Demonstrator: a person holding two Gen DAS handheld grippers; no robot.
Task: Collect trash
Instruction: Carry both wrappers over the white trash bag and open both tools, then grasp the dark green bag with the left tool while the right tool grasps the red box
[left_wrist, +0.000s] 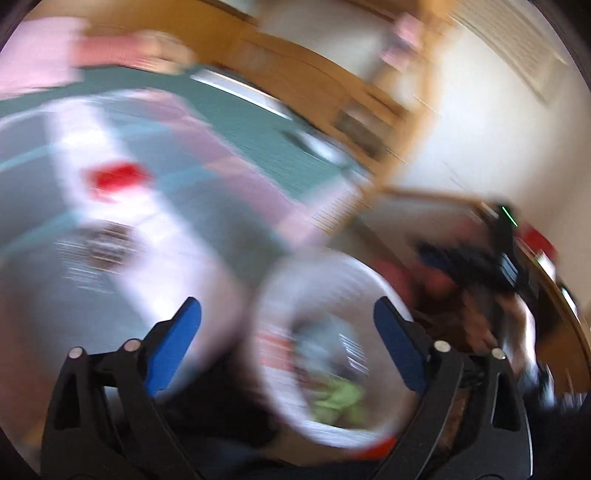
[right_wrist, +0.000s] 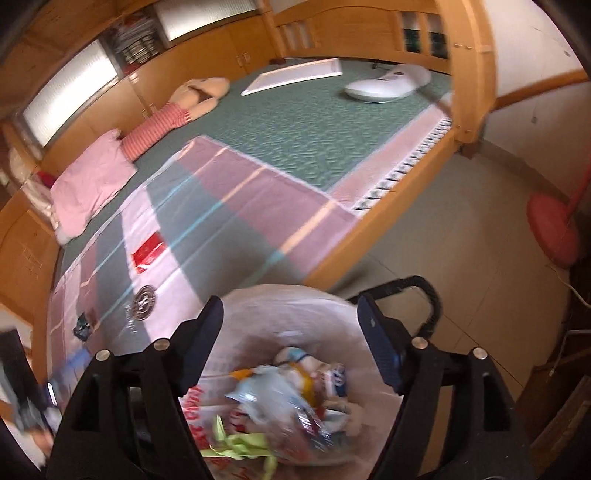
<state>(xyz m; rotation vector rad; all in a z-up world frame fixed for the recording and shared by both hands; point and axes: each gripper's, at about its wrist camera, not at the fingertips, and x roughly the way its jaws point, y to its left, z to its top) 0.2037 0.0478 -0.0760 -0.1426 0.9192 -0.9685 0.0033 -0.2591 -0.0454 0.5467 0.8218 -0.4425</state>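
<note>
A trash bin lined with a white plastic bag (right_wrist: 295, 317) stands on the floor by the bed, full of wrappers and green scraps (right_wrist: 258, 443). In the right wrist view my right gripper (right_wrist: 290, 343) hangs open and empty just above the bin. The left wrist view is badly blurred; my left gripper (left_wrist: 288, 347) is open and empty, with the bin's bag rim (left_wrist: 332, 269) below between its fingers. A small dark scrap (right_wrist: 82, 326) lies on the striped plastic cover at the bed's near corner. The other gripper shows as a dark blur at the right in the left wrist view (left_wrist: 476, 258).
A wooden bed with a green mattress (right_wrist: 295, 122) carries a pink pillow (right_wrist: 90, 177), a plush toy (right_wrist: 199, 94), a white board (right_wrist: 291, 75) and a white appliance (right_wrist: 388, 85). A red stand base (right_wrist: 550, 229) sits on the tiled floor at right.
</note>
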